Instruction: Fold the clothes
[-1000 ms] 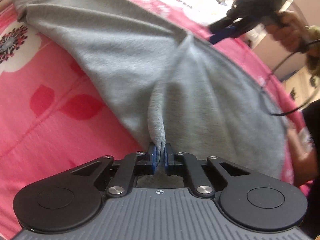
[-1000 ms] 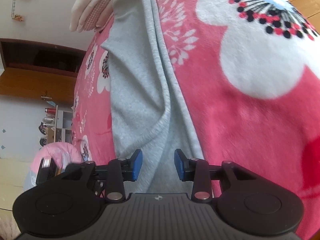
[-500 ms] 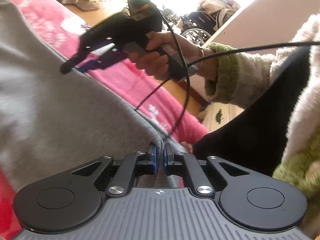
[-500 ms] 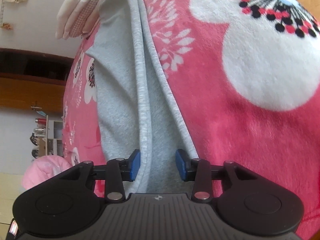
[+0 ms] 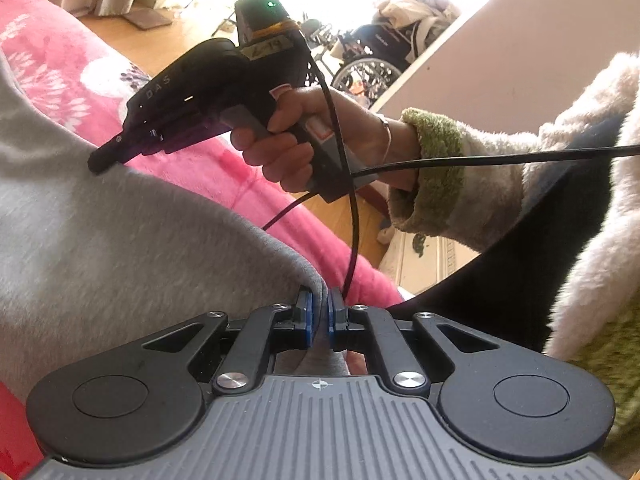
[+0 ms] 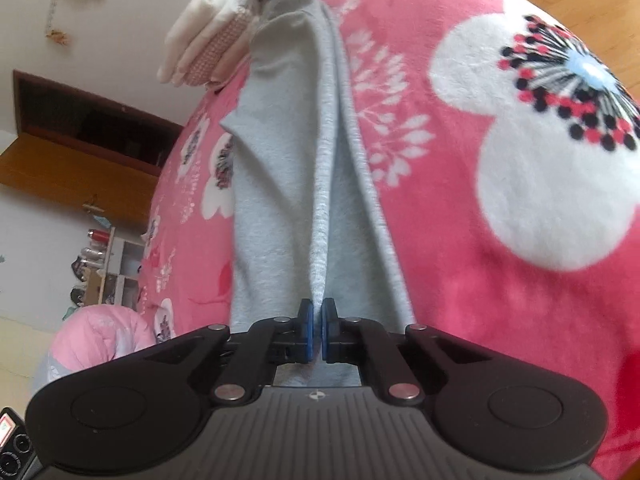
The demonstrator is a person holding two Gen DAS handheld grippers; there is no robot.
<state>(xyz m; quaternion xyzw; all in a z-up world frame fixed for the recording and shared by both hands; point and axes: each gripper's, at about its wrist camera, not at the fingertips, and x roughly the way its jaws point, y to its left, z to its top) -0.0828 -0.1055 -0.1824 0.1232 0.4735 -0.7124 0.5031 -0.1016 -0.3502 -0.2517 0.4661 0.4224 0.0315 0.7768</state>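
Observation:
A grey garment [image 5: 120, 240] lies on a pink flowered blanket [image 6: 460, 220]. My left gripper [image 5: 320, 312] is shut on an edge of the grey garment, the cloth pinched between its blue pads. My right gripper [image 6: 318, 322] is shut on a raised fold of the grey garment [image 6: 280, 200], which runs away from it in long ridges. In the left wrist view the right gripper [image 5: 100, 164] shows as a black tool in a hand, its tip on the cloth.
A stack of folded pale clothes [image 6: 208, 48] lies at the far end of the blanket. A wooden shelf [image 6: 80, 136] and a small rack of bottles [image 6: 104, 264] stand beyond. A wheelchair [image 5: 372, 64] stands on the wooden floor [image 5: 140, 36].
My right gripper has closed from open onto a fold of the grey garment. My left gripper stays shut on the cloth and has swung round so that the right hand fills its view.

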